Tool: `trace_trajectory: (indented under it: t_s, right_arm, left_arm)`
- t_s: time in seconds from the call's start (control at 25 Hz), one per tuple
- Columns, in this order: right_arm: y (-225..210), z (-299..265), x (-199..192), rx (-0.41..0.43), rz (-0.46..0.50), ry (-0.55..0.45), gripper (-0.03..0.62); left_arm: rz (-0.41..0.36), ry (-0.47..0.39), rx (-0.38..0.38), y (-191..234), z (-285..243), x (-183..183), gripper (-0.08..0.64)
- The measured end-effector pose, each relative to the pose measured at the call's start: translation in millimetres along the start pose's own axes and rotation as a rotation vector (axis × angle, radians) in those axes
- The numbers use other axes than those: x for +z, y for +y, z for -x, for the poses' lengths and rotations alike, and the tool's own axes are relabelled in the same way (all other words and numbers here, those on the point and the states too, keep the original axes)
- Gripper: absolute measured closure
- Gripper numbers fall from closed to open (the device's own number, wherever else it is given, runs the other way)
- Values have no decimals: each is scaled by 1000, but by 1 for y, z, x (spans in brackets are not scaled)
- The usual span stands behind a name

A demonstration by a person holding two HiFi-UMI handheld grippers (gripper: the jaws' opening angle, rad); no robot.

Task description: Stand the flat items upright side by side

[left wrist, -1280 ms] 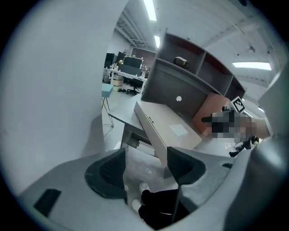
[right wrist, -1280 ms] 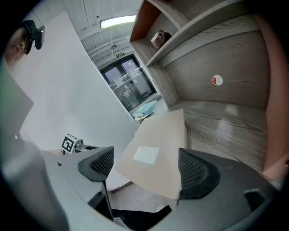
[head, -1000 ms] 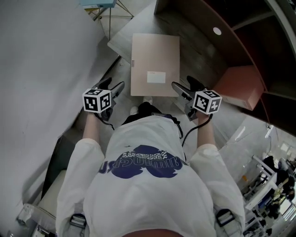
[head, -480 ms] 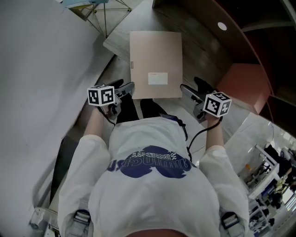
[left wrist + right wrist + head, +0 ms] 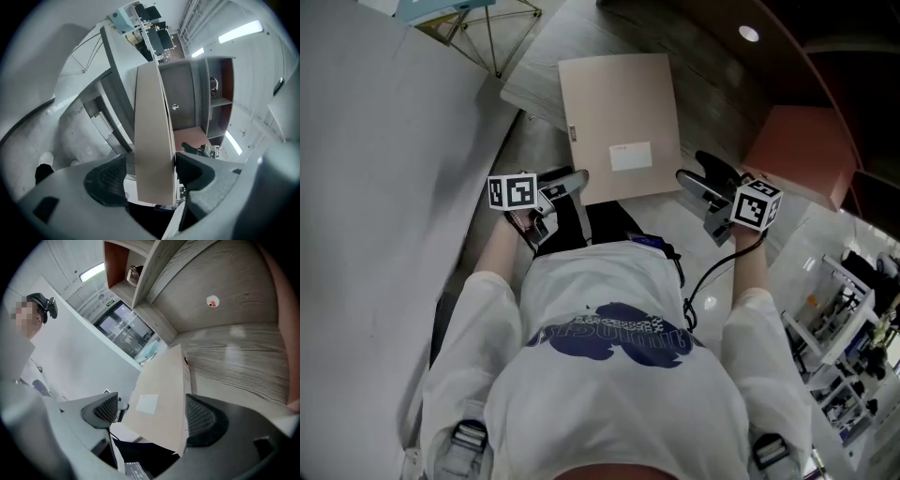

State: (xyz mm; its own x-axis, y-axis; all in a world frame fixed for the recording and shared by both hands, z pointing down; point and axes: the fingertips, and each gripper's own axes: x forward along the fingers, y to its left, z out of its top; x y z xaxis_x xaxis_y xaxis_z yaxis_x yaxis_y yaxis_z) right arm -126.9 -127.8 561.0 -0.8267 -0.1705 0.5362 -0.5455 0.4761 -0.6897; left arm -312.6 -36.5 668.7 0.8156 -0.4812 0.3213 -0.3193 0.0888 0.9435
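Note:
A flat beige folder (image 5: 619,127) with a white label lies partly on the wooden table (image 5: 722,103), its near end sticking out toward me. My left gripper (image 5: 561,199) is at the folder's near left corner. In the left gripper view the folder (image 5: 150,140) shows edge-on between the jaws, hard against the right one with a thin gap at the left; these jaws have just been opening. My right gripper (image 5: 698,176) is at the near right corner. There the folder (image 5: 159,399) sits slantwise between wide jaws, beside the right one and apart from the left.
A reddish panel (image 5: 802,150) lies on the table to the right, under dark shelving (image 5: 825,56). A white wall (image 5: 384,187) runs along the left, with a wire stand (image 5: 492,33) at its far end. Cluttered racks (image 5: 853,309) stand at lower right.
My left gripper has rolled and sunk, and now sits closer to the folder's near left corner. The right gripper has barely moved. The folder stays where it was.

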Motion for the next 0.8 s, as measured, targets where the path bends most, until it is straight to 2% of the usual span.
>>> trace_trajectory:
  t_s: [0.28,0.48,0.8]
  right_arm:
    - [-13,-2,-7,28,-96,-6,143]
    - [-24,-1,-14,57,-153,5,143]
    - [-52,-9,-26,10,-172,91,143]
  left_arm:
    - [19,95,-90,0,-8,2,235]
    - [12,139,-104,-1,-10,1,235]
    - [-10,179,-118,-2,-13,-1,245]
